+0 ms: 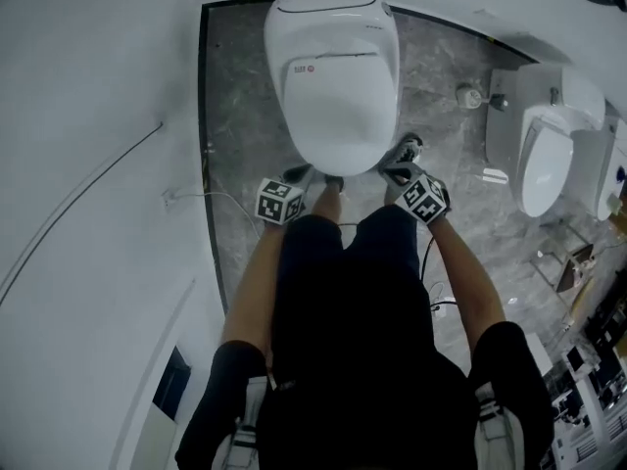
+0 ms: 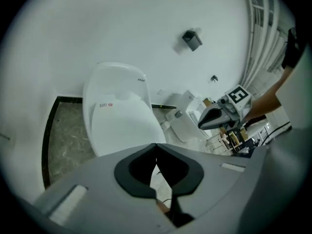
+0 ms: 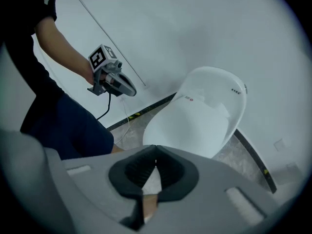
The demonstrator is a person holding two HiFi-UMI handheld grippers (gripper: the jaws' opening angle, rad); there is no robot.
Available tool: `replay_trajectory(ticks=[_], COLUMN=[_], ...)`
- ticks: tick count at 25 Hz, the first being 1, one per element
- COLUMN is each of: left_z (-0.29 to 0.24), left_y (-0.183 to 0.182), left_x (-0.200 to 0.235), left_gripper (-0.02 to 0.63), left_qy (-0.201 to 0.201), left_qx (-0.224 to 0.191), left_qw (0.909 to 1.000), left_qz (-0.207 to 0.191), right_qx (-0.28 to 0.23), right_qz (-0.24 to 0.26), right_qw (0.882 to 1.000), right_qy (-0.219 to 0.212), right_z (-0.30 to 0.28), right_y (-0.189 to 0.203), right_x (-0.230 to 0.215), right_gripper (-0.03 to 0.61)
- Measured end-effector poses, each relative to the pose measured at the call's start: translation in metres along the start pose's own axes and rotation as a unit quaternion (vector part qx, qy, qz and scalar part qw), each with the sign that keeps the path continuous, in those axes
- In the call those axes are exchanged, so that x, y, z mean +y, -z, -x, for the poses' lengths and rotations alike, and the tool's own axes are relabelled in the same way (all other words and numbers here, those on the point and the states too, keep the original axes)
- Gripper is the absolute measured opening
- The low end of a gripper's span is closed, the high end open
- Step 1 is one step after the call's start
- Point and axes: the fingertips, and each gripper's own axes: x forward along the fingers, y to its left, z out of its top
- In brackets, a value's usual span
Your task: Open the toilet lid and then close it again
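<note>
- My left claw (image 2: 156, 145) is pinched shut. Its dark pads meet at the tips, with nothing between them.
- My right claw (image 3: 155, 147) is closed the same way, tip to tip, and it is empty.
- From the head view, both claws point downward at the near end of the toilet (image 1: 331, 71), the left by its left front corner and the right by its right front corner.
- Neither claw touches the toilet; in both gripper views it sits beyond the tips.
- The toilet lid (image 1: 333, 101) is down, lying flat and closed over the bowl, with a small red mark near its back edge.
- The toilet stands on a grey marbled floor (image 1: 446, 76) against a white wall.
- A thin white cable (image 1: 211, 196) trails across the floor to my left.
- A second white fixture (image 1: 544, 160) stands well apart on my right.
</note>
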Motion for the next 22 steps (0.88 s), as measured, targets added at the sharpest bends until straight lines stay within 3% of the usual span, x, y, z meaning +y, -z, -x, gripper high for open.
replay_trajectory(ticks=[4, 6, 11, 17, 22], left_z=[0.039, 0.057, 0.086, 0.107, 0.121], left_y=[-0.033, -0.054, -0.096, -0.089, -0.081], left_x=[-0.043, -0.061, -0.115, -0.184, -0.224], left_gripper=[0.011, 0.011, 0.011, 0.011, 0.011], left_qy=[0.019, 0.019, -0.005, -0.012, -0.037], left_qx=[-0.014, -0.032, -0.103, -0.13, -0.151], left_qw=[0.9951, 0.9925, 0.9841, 0.982, 0.9788], left_qz=[-0.096, -0.116, -0.145, -0.137, -0.133], right_qx=[-0.05, -0.077, -0.124, -0.184, -0.222], right_qz=[-0.015, -0.02, 0.014, 0.043, 0.053], right_qw=[0.998, 0.996, 0.99, 0.979, 0.971], right_qy=[0.031, 0.043, 0.063, 0.069, 0.076], right_z=[0.051, 0.074, 0.117, 0.172, 0.215], right_y=[-0.024, -0.039, -0.065, -0.086, -0.075], right_x=[0.007, 0.011, 0.027, 0.044, 0.054], right_gripper=[0.003, 0.003, 0.003, 0.003, 0.005])
